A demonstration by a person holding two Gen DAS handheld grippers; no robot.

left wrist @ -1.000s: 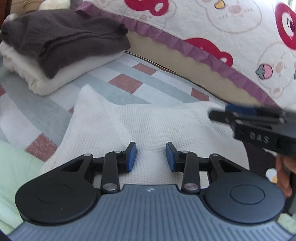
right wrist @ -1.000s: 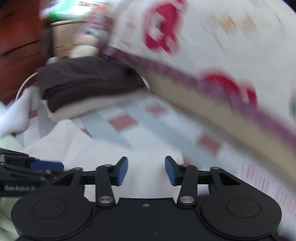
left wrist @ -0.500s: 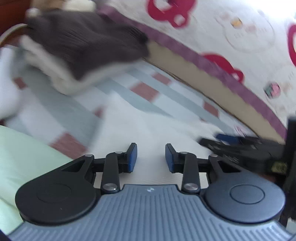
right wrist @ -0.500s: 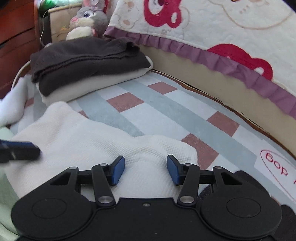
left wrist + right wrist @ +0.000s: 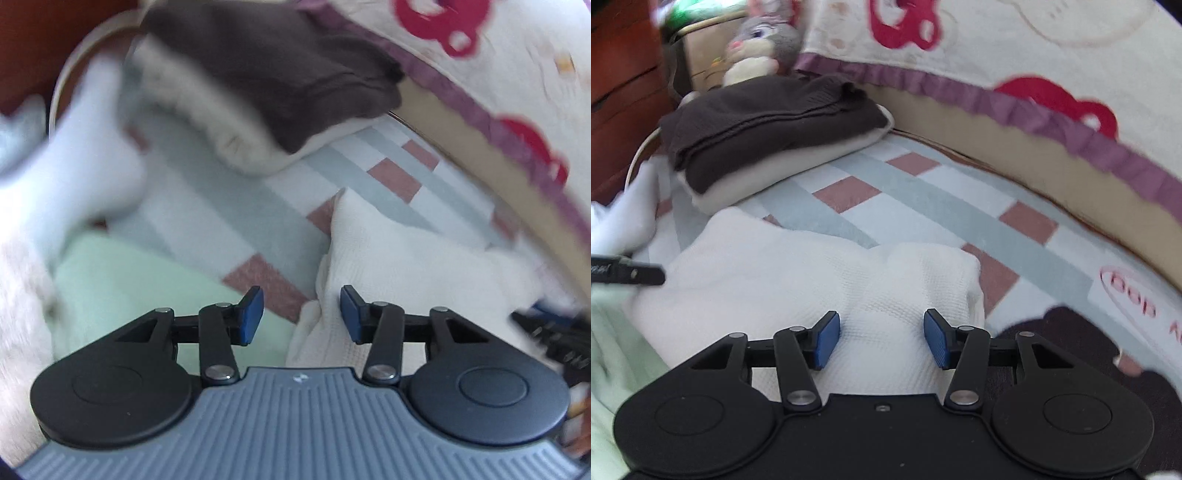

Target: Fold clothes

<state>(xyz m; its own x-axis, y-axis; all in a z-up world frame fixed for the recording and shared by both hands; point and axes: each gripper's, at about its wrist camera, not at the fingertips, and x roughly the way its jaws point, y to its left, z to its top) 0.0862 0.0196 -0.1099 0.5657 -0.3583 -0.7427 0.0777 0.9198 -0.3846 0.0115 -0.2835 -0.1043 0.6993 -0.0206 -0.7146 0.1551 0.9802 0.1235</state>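
right wrist view: checked bed sheet (image 5: 916, 206) in grey, white and dusty pink runs under everything, with a quilted cartoon-print cover (image 5: 1034, 48) and its purple frill banked along the far side. back left sits a folded stack (image 5: 768, 136), dark brown knit over cream. white waffle-weave garment (image 5: 798, 280) lies bunched on the sheet just ahead of both tools, several layers thick, its left edge beside a pale green cloth (image 5: 122, 284). judged light, soft, limp, with grippy texture; it will sag from a single hold, so take it at two corners or along a folded edge. right gripper (image 5: 881, 339) fingers spread, low over the garment, nothing pinched. left gripper (image 5: 302, 314) fingers spread at the garment's left edge, holding nothing.
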